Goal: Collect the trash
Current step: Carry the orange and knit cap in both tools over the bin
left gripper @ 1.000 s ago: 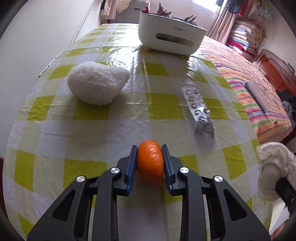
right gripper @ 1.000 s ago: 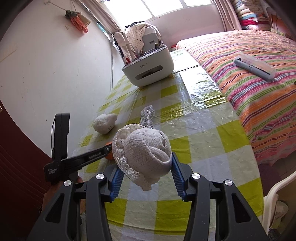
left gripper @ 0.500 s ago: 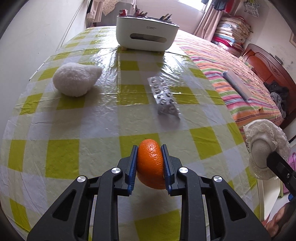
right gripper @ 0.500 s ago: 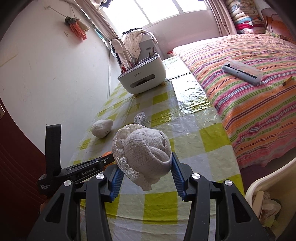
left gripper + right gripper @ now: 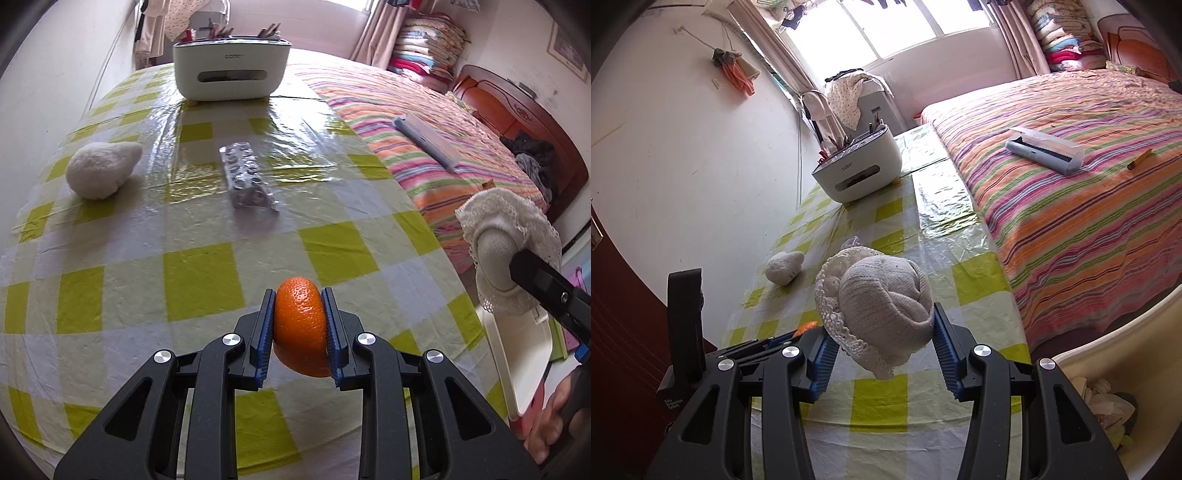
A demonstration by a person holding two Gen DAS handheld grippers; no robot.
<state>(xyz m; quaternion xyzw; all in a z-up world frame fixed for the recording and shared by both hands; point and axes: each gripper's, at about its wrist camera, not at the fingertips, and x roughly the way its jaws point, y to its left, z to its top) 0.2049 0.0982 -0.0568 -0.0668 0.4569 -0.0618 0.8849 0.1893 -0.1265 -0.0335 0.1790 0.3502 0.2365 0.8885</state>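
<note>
In the left wrist view, the left gripper (image 5: 300,332) is closed tight on an orange peel (image 5: 301,328); both blue pads press its sides, and it is lifted above the table (image 5: 110,295). On the checked cloth there are two things left: a white fluffy lump (image 5: 101,173) at the far left and a blister pack (image 5: 247,181) near the middle, well apart from each other. A white organizer (image 5: 229,70) stands at the far end. At the right edge the other gripper carries a lace sock ball (image 5: 506,236) beyond the table edge, above a pale bin (image 5: 524,354).

In the right wrist view, the right gripper (image 5: 882,339) is about half open and holds the sock ball (image 5: 879,299) between its pads, in the air over the near end of the table (image 5: 960,295). The bin (image 5: 1115,347) is at the lower right, with some rubbish already inside. The left gripper (image 5: 798,330) shows at the left with a bit of orange in its tip.

I judge the task is about half done: two pieces are picked up but not yet dropped in the bin, and the lump and the pack wait on the table, if they are trash too.
</note>
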